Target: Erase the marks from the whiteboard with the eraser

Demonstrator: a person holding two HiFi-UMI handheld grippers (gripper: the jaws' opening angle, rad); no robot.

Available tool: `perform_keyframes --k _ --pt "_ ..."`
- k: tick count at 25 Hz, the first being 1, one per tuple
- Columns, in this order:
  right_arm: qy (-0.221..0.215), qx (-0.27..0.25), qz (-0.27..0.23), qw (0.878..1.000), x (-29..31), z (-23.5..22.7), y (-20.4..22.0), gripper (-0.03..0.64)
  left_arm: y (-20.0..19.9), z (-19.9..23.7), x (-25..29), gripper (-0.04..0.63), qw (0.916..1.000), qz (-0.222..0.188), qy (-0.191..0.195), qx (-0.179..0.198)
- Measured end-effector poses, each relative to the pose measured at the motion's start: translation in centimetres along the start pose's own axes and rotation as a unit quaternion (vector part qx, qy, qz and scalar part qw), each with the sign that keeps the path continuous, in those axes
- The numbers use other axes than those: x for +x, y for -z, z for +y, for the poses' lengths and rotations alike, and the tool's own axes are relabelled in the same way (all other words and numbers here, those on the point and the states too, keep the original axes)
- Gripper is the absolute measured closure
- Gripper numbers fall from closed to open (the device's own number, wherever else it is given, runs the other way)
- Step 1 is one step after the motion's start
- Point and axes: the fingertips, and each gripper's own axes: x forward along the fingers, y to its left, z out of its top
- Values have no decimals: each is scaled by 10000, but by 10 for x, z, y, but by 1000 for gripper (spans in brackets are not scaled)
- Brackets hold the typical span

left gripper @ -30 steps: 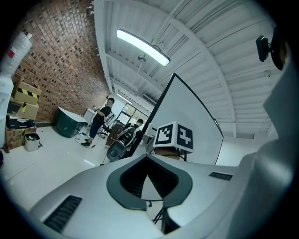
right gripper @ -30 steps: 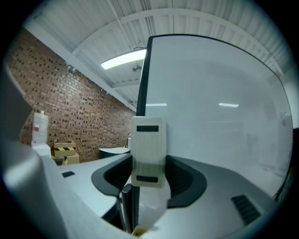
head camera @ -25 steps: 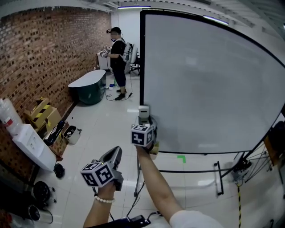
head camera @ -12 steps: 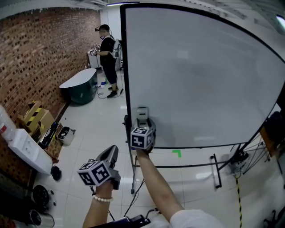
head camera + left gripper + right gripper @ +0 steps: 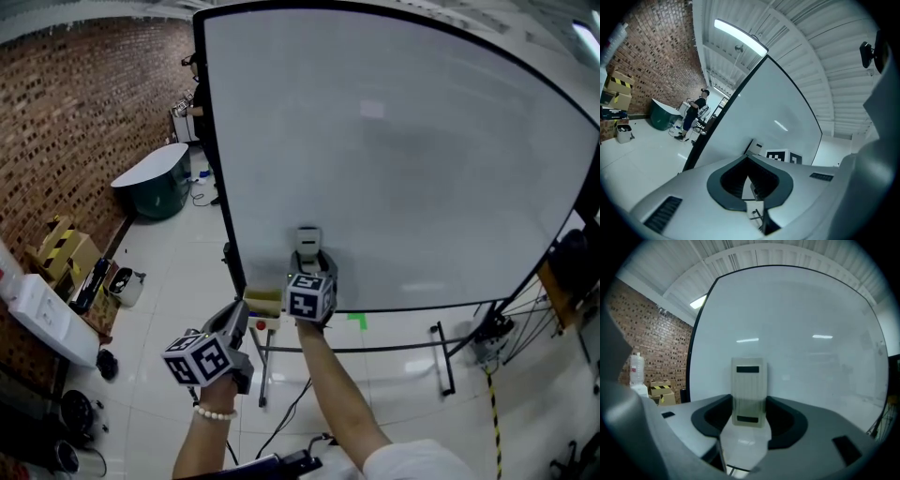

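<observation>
1. Right claw is clamped on the eraser. Its jaws are apart by the eraser's width and grip it low on both sides, so most of the body sticks out ahead of them.
2. The eraser is upright, long axis vertical, facing the whiteboard. My read is that this leaves the wiping face clear of the jaws and puts a tall face on the board for sideways strokes.
3. The eraser sits low on the board, just above the bottom frame and in from the left edge. No view confirms it actually touches the surface.
4. Left claw has its jaws all but together with nothing between them. It hangs low and short of the board, left of the right arm. It looks parked, since wiping only needs one claw.
5. The board shows no clear marks, only faint grey haze, so little seems left to erase.
6. Versus 1.0 s ago, the eraser was right at the board's left frame and is now well inside it. The board fills more of the head view. The person at the back is now mostly hidden behind the frame. The left claw is low, as before.
</observation>
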Motion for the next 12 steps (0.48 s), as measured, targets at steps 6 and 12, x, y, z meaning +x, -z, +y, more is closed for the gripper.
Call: perform_keyframes --k 6,12 --pt "-10 55 -68 10000 -16 -68 3 362 26 -36 36 607 10000 13 -19 -40" --pt "22 38 -123 9999 -26 -130 3 362 46 -69 71 607 9999 94 17 -31"
